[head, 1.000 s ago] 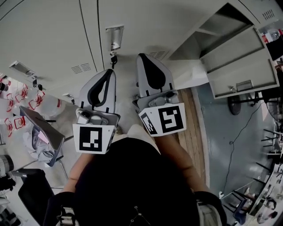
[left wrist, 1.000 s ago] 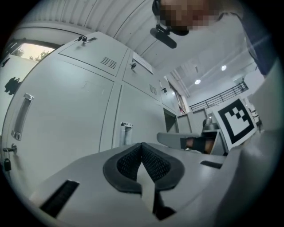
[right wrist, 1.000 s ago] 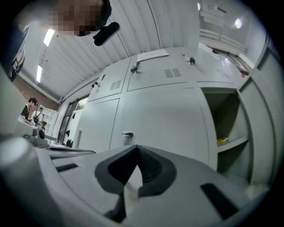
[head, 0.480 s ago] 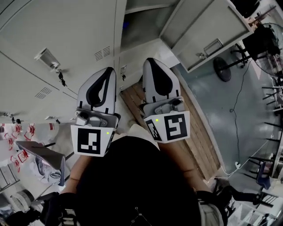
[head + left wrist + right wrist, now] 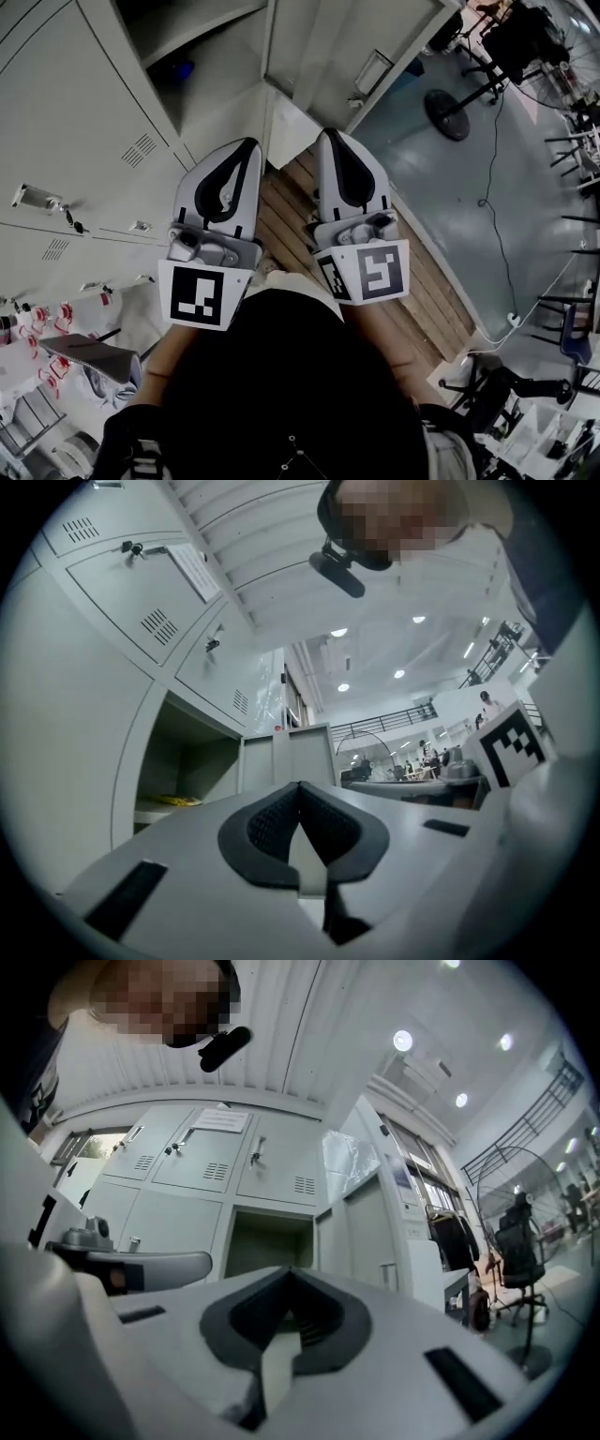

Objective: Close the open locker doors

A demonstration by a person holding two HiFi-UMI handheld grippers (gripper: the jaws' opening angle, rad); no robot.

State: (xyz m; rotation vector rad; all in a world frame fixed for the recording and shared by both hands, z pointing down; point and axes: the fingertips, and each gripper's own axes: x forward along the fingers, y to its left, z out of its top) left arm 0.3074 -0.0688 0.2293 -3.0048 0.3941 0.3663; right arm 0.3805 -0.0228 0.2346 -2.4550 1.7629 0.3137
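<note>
**A:** What is the head view showing?

**B:** The left tongs (image 5: 244, 152) and the right tongs (image 5: 332, 141) are pointing side by side at a bank of grey lockers (image 5: 66, 122). Both are hanging over wooden floorboards (image 5: 289, 202). An open compartment (image 5: 202, 42) is gaping just beyond the left tongs. Its locker door (image 5: 347, 47) is standing wide open to the right, beyond the right tongs. Neither pair is touching it.

**A:** And the left gripper view?

**B:** The left tongs are sitting clenched, with the dark pads meeting at the tip and nothing between them. The open compartment is showing to their left, with something yellow (image 5: 178, 801) lying on its shelf. The grey door panel is standing past the tips. Closed lockers are rising up the left side, and the right tongs' marker cube (image 5: 514, 747) is peeking in at the right edge.

**A:** The right gripper view?

**B:** The right tongs are clenched too, pads pressing together on nothing. Straight ahead the compartment is standing open, and the door is swinging out on its right, well apart from the tips. The left tongs are showing at the left edge.
</note>
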